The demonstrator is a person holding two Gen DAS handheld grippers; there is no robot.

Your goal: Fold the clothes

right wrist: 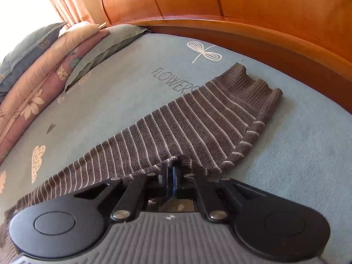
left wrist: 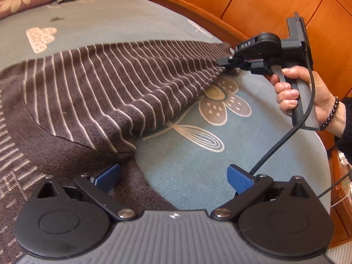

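Left and right wrist views of a bed (left wrist: 198, 165) covered by a blue-green sheet printed with flowers, clouds and the word FLOWERS.

A brown sweater with thin pale stripes (left wrist: 123, 83) lies across the sheet. Its ribbed hem (right wrist: 248, 81) rests flat toward the bed's far edge, just short of the curved wooden bed frame (right wrist: 264, 35).

The right claw (right wrist: 169, 176) is pressed together, pinching a bunched fold of the sweater's knit between its blue pads. In the left wrist view the same right claw (left wrist: 224, 62) appears near the bed's right edge, holding the fabric raised off the sheet so that the stripes run taut toward it. A person's hand (left wrist: 303, 94), wearing a dark bead bracelet, grips the handle, from which a black cable (left wrist: 281, 138) trails.

The left claw (left wrist: 173, 176) is spread wide and holds nothing. One blue finger (left wrist: 107, 173) stands over the sweater's plain brown part, the other over bare sheet.

Folded quilts and pillows (right wrist: 44, 70) are stacked along the bed's far left edge.
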